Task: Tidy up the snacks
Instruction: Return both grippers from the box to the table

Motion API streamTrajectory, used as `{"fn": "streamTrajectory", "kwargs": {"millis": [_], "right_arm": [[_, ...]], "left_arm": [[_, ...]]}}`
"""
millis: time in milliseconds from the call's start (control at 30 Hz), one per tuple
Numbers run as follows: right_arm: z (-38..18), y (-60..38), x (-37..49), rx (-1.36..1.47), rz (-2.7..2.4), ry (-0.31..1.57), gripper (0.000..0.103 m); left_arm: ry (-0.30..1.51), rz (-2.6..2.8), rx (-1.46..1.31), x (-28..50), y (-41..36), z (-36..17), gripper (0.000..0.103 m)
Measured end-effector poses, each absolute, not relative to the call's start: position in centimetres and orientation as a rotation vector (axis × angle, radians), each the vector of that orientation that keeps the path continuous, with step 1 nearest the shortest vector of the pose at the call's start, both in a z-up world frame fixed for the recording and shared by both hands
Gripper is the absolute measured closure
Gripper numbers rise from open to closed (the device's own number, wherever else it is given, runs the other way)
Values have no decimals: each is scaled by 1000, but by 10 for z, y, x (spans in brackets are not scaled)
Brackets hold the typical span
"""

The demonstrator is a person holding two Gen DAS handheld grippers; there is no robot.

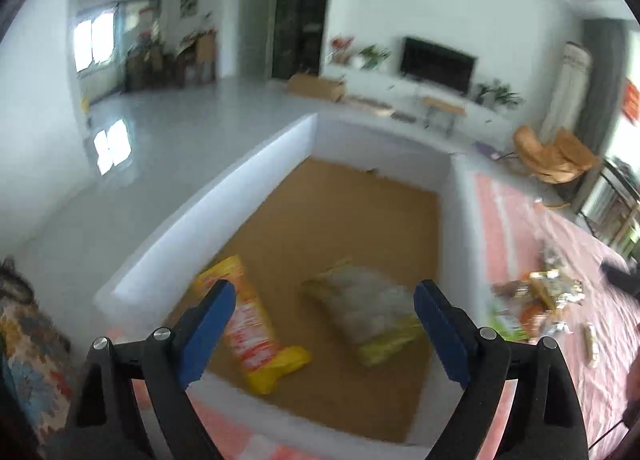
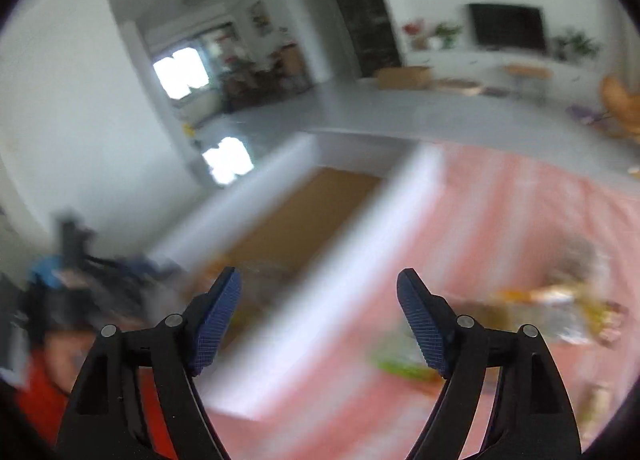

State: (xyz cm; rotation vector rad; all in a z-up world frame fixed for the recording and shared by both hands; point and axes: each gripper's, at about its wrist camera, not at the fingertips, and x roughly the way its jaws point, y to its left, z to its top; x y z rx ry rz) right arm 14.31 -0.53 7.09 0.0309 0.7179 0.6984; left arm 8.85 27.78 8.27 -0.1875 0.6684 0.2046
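Left gripper: the left gripper (image 1: 324, 296) is seen poised above a white-walled box (image 1: 208, 196), its blue-padded fingers (image 1: 208, 324) spread wide with nothing held between them.

Box: a brown floor is shown inside the white walls; the box rests on a pink striped cloth (image 1: 520, 228) that covers the work surface.

Snacks in the box: a yellow and orange snack packet (image 1: 250, 316) is seen lying flat near the left wall, and a clear bag with yellow-green ends (image 1: 366, 312) lies just beside it toward the right wall. The two are apart, not touching.

Loose snacks: a heap of foil and coloured wrappers (image 1: 540, 300) is seen on the cloth outside the box, to its right; single items cannot be told apart through the blur.

Right gripper: the right gripper (image 2: 320, 284) is shown over the cloth by the box's right wall (image 2: 320, 284), its fingers (image 2: 424, 324) parted and empty. This view is heavily blurred.

Right view, snacks: the loose wrappers (image 2: 560, 300) appear as a smear on the pink cloth (image 2: 500, 200) to the right; the left gripper (image 2: 80, 256) is dimly made out at the far left.

Background: a dark television (image 1: 438, 64) on a white cabinet and an orange chair (image 1: 552, 156) are seen across a grey floor.
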Motion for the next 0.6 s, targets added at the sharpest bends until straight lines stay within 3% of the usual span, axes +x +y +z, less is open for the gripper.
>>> {"fn": "streamTrajectory", "kwargs": {"millis": [167, 300, 600], "right_arm": [[-7, -142, 119, -63, 370, 779, 20], [-56, -252, 91, -37, 121, 861, 20], [-80, -315, 59, 8, -18, 872, 18]], "left_arm": [[566, 87, -31, 108, 204, 90, 13], [627, 116, -9, 136, 178, 66, 13], [720, 174, 49, 139, 162, 47, 13]]}}
